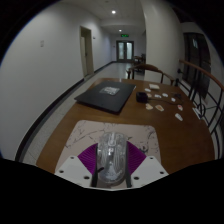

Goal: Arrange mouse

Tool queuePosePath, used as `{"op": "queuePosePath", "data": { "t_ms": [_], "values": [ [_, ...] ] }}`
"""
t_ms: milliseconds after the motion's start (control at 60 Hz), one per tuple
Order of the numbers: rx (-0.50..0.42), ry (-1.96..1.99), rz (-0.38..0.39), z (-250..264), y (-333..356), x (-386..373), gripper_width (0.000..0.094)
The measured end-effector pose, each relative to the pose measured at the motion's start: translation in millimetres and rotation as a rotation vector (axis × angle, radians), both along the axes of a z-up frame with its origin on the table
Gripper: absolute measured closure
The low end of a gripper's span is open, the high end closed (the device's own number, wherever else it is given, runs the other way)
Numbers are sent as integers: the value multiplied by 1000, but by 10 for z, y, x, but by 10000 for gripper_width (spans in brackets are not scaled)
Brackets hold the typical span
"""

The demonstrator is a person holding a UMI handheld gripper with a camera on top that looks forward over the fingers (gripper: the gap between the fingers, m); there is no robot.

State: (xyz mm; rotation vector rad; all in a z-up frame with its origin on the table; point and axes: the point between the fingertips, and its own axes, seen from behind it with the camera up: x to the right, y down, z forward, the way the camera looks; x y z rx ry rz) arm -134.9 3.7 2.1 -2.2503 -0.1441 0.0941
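Observation:
A translucent grey mouse (111, 156) stands between my gripper's (112, 164) two fingers. The purple pads (88, 157) press on both its sides, so the gripper is shut on the mouse. The mouse is over a white mouse mat (95, 130) that lies on the brown wooden table (170, 140). I cannot tell whether the mouse rests on the mat or is held just above it.
A closed dark laptop (107, 97) lies beyond the mat. A small dark round thing (142, 96) and several white scraps (168, 103) lie to its right. A dark railing (200, 95) runs along the table's right. A corridor with doors stretches behind.

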Motion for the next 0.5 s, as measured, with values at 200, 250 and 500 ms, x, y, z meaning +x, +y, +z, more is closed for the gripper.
{"op": "queuePosePath", "data": {
  "t_ms": [200,250,500],
  "values": [
    [-56,-17,40,-175,-16,11,386],
    [-73,-4,70,-147,-87,-10,305],
    [-3,57,177,448,-771,332,85]
  ]
}}
